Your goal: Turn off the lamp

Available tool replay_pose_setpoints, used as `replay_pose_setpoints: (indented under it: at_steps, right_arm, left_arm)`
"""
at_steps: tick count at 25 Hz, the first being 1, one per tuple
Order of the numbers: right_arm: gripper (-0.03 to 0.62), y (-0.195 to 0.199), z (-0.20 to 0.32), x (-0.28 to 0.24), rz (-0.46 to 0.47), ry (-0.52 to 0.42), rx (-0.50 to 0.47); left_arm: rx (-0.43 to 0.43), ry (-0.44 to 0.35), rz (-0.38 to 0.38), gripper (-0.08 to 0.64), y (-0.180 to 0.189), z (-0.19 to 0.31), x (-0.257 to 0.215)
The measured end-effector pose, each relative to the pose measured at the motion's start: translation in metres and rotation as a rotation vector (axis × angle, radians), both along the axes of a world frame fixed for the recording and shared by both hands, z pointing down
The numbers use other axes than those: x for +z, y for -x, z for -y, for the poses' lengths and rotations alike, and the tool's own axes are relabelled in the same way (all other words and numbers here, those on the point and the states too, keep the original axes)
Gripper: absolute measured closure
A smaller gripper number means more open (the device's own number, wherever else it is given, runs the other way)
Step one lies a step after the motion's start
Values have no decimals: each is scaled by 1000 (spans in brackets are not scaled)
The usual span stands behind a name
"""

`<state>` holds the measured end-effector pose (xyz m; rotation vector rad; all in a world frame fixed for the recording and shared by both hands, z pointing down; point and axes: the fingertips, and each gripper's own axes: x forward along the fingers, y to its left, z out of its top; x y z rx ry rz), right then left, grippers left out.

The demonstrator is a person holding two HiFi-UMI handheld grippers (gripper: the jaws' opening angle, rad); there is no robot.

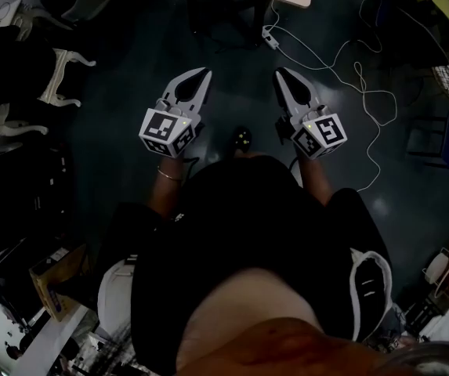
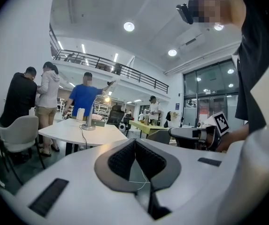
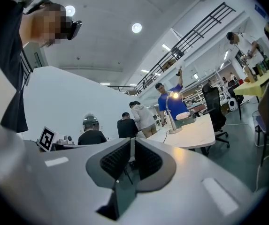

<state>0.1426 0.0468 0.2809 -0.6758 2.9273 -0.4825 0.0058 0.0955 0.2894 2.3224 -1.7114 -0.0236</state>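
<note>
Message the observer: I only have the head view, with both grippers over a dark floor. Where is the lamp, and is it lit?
Observer: The right gripper view shows the desk lamp standing on a white table ahead, its bulb glowing.
Operator: Anyone near it?
Observer: A person in a blue shirt stands behind the table, one arm raised.
Operator: Anything between my jaws?
Observer: No. In their own views the left gripper and the right gripper are both shut and empty.

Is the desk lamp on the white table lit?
Yes, the lamp on the white table shows a bright glowing bulb at its head.
</note>
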Motion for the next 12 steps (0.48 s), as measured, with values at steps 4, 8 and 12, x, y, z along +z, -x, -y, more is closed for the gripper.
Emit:
replay_pose_setpoints:
  at_steps: [4,8,12]
  right_arm:
    - [591,-10,28,5,4,12,-1]
    - [591,-11,48,8,7,27,-31]
    - [591,-1,58,13,8,26,-58]
  left_arm:
    - [-14,15,24,554,-3,23,4]
    - [-34,17,62,554,-2,35,0]
    - [-89,38,90,554,14,38,0]
